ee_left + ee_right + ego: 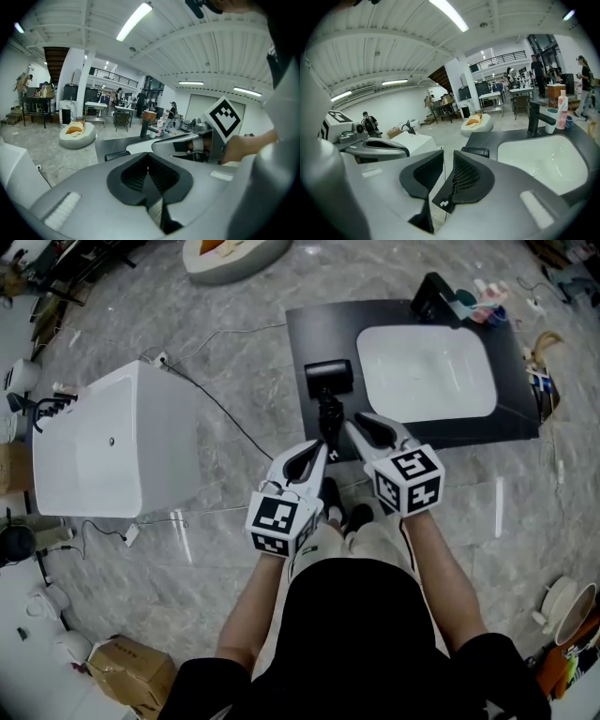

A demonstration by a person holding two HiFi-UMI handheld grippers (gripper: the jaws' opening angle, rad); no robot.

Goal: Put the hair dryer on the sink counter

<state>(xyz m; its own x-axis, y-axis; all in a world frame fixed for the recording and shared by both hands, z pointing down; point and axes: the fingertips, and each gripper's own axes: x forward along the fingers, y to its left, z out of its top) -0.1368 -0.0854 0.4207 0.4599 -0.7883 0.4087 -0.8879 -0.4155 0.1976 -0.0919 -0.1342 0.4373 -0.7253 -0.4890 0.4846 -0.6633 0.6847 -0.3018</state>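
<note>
Since the black hair dryer already lies on the sink counter's black surface, just left of the white oblong basin, you look to be past the placing. Next, draw both grippers clear without nudging its handle. Your left gripper has its fingers pressed together on nothing; your right gripper holds them a sliver apart, empty too. Count one dryer, one basin, one black tap and two grippers.

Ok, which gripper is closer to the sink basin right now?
Right. The right gripper sits by the front-left corner of the sink basin; the left gripper is farther left, at the front edge of the counter, by the handle of the hair dryer.
</note>
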